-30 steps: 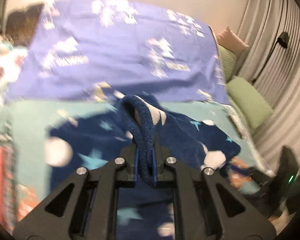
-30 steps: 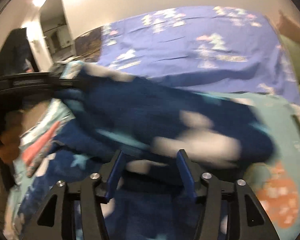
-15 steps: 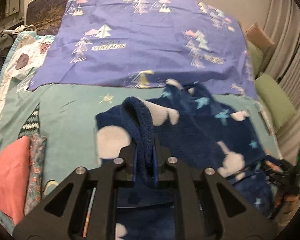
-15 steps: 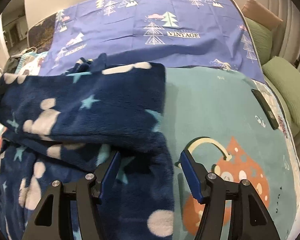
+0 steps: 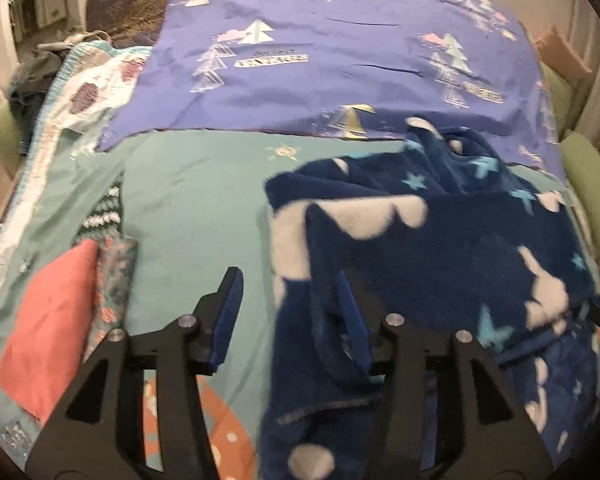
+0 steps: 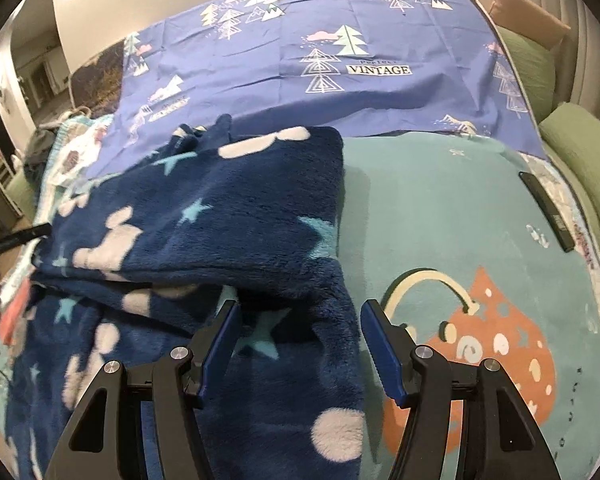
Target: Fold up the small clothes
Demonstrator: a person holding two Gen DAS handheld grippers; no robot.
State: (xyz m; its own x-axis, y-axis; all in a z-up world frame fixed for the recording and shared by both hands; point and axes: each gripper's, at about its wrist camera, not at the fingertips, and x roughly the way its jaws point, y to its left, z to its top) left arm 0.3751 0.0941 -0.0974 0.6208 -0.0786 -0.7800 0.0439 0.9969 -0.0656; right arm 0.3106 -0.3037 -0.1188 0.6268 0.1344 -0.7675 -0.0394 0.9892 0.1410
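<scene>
A dark blue fleece garment with white blobs and pale blue stars lies folded over itself on the teal bedspread. My left gripper is low over its left edge and its jaws are opening. A flap of fleece hangs loosely between them and drapes over the right finger, with no pad pressing on it. In the right wrist view the same fleece fills the left half. My right gripper hovers open over its right edge with only flat cloth below it.
A folded pink cloth and a patterned folded piece lie at the left of the bed. A purple tree-print sheet covers the far half. Green cushions line the right side. A slim black bar lies near the right edge.
My left jaws were shut on a fold of fleece and now stand apart; the fold has slumped onto the right finger. The left gripper has sunk toward the bed. The right gripper stays open.
</scene>
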